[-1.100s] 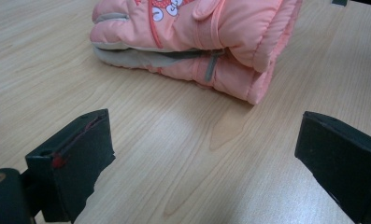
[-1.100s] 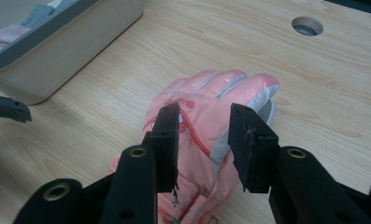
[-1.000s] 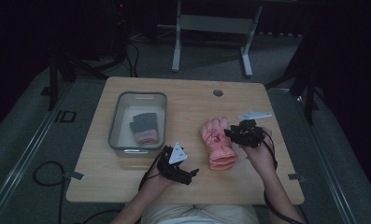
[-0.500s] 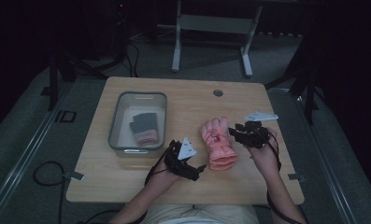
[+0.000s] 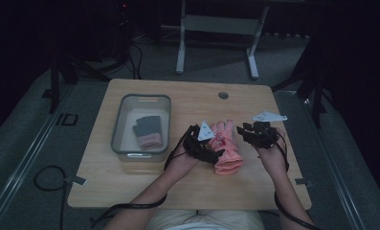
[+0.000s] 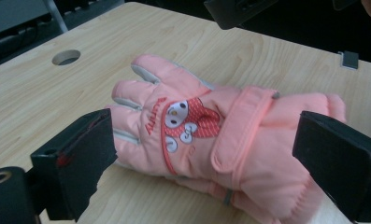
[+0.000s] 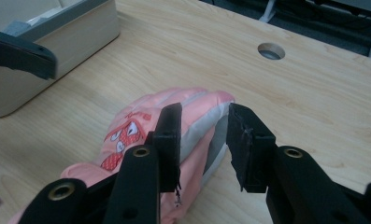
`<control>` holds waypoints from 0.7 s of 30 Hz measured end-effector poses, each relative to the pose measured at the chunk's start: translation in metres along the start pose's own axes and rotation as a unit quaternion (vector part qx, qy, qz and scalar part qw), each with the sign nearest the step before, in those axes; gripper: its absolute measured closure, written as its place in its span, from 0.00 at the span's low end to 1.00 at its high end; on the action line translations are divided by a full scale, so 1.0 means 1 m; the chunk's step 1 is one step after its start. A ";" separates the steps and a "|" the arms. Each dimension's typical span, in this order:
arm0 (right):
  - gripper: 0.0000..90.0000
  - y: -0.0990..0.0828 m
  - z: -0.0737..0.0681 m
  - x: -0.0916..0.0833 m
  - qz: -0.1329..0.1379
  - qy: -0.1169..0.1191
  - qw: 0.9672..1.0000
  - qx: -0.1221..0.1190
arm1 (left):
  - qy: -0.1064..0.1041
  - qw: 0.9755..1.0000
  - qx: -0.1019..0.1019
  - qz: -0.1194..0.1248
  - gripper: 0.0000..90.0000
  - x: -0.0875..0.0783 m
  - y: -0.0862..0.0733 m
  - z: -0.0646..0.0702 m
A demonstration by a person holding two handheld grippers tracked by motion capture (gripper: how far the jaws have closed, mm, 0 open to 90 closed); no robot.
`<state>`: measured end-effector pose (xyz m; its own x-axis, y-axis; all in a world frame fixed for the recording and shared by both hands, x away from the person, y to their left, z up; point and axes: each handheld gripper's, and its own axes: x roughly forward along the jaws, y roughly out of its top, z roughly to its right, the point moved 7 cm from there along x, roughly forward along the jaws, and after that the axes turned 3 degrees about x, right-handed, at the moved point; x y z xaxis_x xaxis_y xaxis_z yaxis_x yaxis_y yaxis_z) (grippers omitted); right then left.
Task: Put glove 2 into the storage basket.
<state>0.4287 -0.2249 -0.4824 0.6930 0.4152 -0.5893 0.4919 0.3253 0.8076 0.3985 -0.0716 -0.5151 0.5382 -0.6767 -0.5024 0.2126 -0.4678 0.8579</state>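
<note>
I count one pink glove (image 5: 226,148) on the table (image 5: 130,191), lying flat right of centre, its fingers pointing away from the person and its cuff toward the near edge. One cartoon face patch sits on its back, and one strap crosses the wrist.

I count two grippers. My left gripper (image 6: 206,154) has its jaws spread wide, one on each side of the glove's palm and cuff section; in the left gripper view neither pad presses on the fabric, so it is open around the glove without gripping.

My right gripper (image 7: 203,140) stands at the finger end of the glove. Its jaws have just been closing, and the gap between them is narrow. One edge of the glove's fingers lies at that gap, against the inner face of the left-hand jaw. I cannot tell from the right gripper view whether both pads press on it.

One grey bin (image 5: 125,143) stands on the left part of the table, well apart from the glove. Inside it I count one second glove (image 5: 148,132), dark with a pink cuff. One round hole (image 5: 223,95) is cut in the tabletop near the far edge.
</note>
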 end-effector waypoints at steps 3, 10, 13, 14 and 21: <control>0.74 0.005 -0.001 0.003 0.002 0.000 1.000 -0.010 | -0.003 1.000 0.005 -0.003 0.07 0.004 0.005 -0.003; 0.79 0.011 -0.009 0.017 -0.010 0.028 1.000 -0.011 | 0.009 1.000 -0.007 -0.014 0.20 0.014 0.006 -0.013; 0.79 0.008 -0.013 0.024 -0.017 0.033 0.999 -0.010 | 0.022 0.999 -0.032 -0.028 0.20 0.023 0.000 -0.020; 0.77 0.003 -0.015 0.032 -0.025 0.034 0.999 -0.004 | 0.027 0.998 -0.042 -0.034 0.21 0.026 -0.003 -0.022; 0.62 -0.024 -0.008 0.051 -0.074 0.031 0.997 0.006 | 0.029 0.991 -0.099 -0.086 0.21 0.046 -0.022 -0.032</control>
<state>0.4480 -0.2048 -0.5317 0.5792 0.4153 -0.7015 0.5925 0.3765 0.7122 0.4449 -0.0740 -0.5540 0.5244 -0.5602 -0.6412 0.4576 -0.4497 0.7671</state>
